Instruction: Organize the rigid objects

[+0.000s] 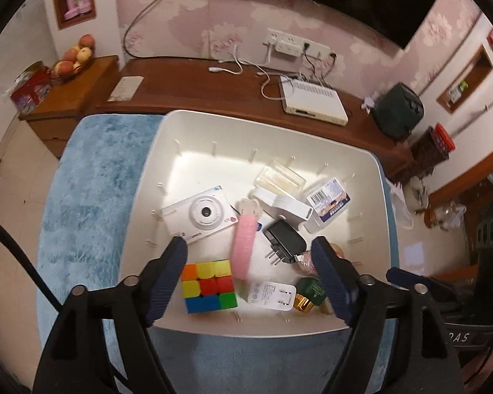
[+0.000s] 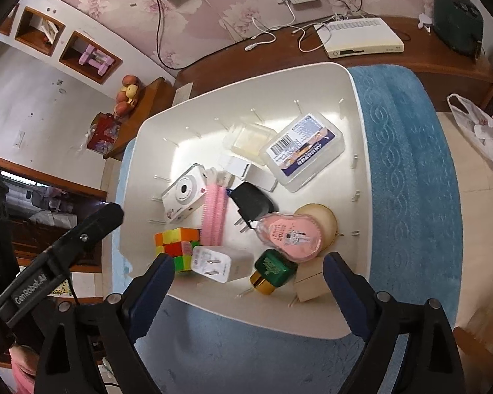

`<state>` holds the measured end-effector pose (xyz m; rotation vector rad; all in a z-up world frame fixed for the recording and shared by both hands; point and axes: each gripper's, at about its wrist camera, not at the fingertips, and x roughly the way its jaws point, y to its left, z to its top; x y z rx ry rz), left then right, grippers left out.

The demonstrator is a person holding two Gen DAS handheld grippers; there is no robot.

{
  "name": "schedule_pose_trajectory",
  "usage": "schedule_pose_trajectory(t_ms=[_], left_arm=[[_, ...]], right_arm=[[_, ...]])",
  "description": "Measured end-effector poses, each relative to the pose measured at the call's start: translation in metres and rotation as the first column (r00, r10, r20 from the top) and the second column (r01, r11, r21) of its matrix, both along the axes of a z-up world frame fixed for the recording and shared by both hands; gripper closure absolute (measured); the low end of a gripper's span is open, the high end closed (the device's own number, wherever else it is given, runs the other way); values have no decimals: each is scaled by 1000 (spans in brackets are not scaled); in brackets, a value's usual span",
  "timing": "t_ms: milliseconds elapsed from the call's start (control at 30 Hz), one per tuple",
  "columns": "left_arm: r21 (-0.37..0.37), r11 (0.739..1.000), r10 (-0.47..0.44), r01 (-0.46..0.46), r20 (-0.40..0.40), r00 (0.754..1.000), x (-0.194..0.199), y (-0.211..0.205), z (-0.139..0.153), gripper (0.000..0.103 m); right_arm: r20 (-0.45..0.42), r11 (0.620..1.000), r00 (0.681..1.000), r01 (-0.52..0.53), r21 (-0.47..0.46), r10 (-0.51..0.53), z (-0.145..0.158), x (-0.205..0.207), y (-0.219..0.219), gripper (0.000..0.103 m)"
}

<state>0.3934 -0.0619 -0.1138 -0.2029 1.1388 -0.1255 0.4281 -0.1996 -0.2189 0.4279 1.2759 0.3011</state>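
A white bin point(image 1: 141, 193) point(image 2: 355, 105) on a blue mat holds several objects: a white camera point(image 1: 200, 215) point(image 2: 184, 193), a colour cube point(image 1: 208, 280) point(image 2: 176, 241), a pink comb point(image 1: 245, 243) point(image 2: 215, 210), a black charger point(image 1: 284, 238) point(image 2: 251, 205), a white charger point(image 1: 272, 295) point(image 2: 220, 264), a green bottle point(image 1: 309, 294) point(image 2: 272, 271) and a labelled clear box point(image 1: 328, 205) point(image 2: 304, 147). My left gripper point(image 1: 249, 246) hangs open and empty above the bin's near half. My right gripper point(image 2: 248, 261) is open and empty over the bin's near edge.
A blue fluffy mat point(image 1: 88, 177) point(image 2: 410, 170) lies under the bin. Behind it a brown wooden shelf point(image 1: 194, 92) carries a white set-top box point(image 1: 314, 100) point(image 2: 361, 36), cables and a dark green speaker point(image 1: 397, 111). A fruit bowl point(image 1: 74, 57) stands on a side cabinet.
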Motion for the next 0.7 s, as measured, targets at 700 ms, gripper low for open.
schedule_pose_trajectory(t_ms=[700], left_arm=[[-12, 1000, -2, 2, 50, 999, -144, 94, 44, 4]], right_arm=[[75, 993, 996, 53, -106, -45, 54, -142, 88, 1]])
